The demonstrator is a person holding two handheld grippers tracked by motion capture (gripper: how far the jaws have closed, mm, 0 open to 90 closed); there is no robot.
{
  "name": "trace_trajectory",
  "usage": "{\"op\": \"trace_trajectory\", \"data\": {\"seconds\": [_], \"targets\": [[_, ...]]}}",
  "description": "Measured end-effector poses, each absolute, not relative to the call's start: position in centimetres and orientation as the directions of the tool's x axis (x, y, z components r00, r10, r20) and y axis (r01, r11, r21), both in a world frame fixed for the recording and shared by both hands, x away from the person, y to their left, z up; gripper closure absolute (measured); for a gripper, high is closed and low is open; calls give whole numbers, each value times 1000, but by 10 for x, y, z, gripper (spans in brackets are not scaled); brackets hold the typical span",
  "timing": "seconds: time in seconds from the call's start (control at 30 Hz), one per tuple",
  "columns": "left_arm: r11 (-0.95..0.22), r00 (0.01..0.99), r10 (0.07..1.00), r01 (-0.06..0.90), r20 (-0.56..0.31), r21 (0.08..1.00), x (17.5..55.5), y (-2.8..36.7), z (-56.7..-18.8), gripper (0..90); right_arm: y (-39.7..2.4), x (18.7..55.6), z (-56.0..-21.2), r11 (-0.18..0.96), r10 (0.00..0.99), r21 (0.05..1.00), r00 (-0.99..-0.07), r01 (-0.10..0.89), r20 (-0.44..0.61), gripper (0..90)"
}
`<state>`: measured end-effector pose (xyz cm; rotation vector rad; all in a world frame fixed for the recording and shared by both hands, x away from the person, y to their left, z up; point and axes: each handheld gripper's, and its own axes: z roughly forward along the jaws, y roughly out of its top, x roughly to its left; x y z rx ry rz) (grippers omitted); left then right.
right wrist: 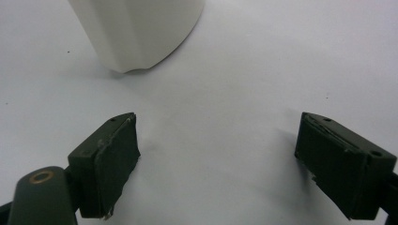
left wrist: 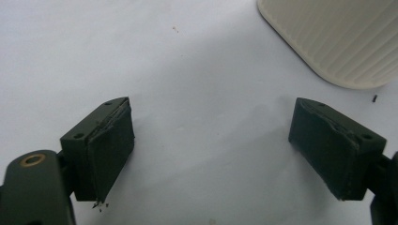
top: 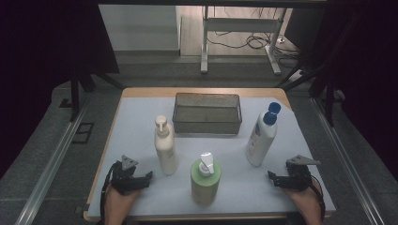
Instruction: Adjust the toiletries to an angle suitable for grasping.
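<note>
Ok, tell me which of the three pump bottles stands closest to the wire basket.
The cream pump bottle, left of the basket. Its pump head reaches level with the basket's front corner; the white bottle with the blue cap stands farther off, and the green bottle farthest.

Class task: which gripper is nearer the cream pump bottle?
Left. The left gripper sits just beside the cream pump bottle; the right gripper is across the table.

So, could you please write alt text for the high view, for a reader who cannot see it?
Three pump bottles stand on a white mat: a cream bottle, a green bottle and a white bottle with a blue cap, before a mesh basket. The left gripper and right gripper rest open near the front edge.
</note>
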<state>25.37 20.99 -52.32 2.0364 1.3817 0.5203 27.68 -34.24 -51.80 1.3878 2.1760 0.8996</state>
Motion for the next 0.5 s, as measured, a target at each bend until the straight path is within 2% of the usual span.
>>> {"op": "trace_trajectory", "data": {"seconds": [0.2,0.23,0.5], "targets": [[-264,376,926,684,-19,680,254,210,-523,144,-341,277,-517,291,911,702,-412,650,4,155],[-264,376,926,684,-19,680,254,210,-523,144,-341,276,-515,289,914,701,-405,652,1,210],[-264,377,926,684,-19,680,254,210,-523,144,-342,270,-504,282,906,730,-422,622,10,327]]}}
